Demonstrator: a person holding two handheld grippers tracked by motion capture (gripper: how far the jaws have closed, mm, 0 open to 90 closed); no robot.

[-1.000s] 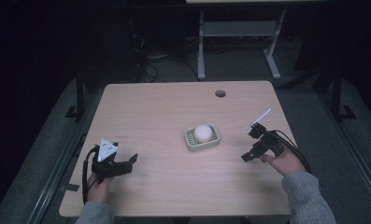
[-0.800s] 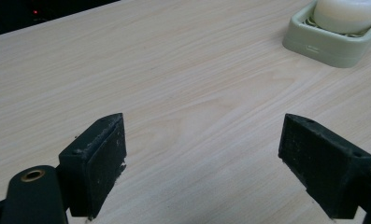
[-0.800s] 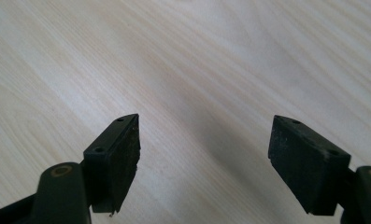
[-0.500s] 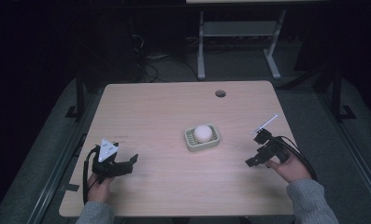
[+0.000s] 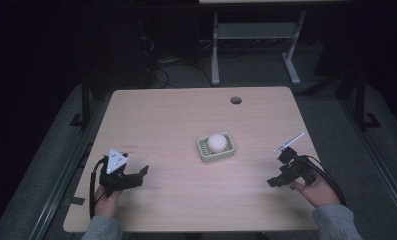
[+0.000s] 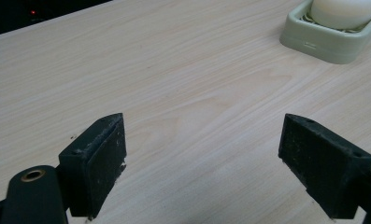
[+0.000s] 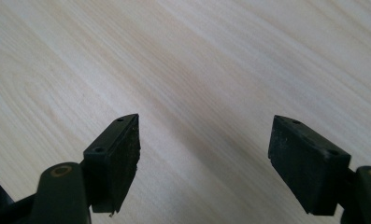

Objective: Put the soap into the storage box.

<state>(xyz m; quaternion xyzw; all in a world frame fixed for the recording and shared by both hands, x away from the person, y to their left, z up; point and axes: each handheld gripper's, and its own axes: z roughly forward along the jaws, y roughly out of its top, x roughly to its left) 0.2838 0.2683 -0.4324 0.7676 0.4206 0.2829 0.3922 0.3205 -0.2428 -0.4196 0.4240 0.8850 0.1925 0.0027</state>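
Pale wooden table with smooth, streaky grain holds a round white soap ball in a ridged, pale green plastic dish near the middle. Both the left gripper and right gripper sit low near the front edge, jaws wide apart and empty, well apart from the dish. I think the soap could be slippery, so squeezing it hard might make it pop out and roll away.

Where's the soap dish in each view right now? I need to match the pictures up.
High view: soap dish sits mid-table, holding a white round soap.
Left gripper view: top right corner, beyond the open jaws.
Right gripper view: the frame has wood and jaws alone.
Shared landmark: the light wooden table.
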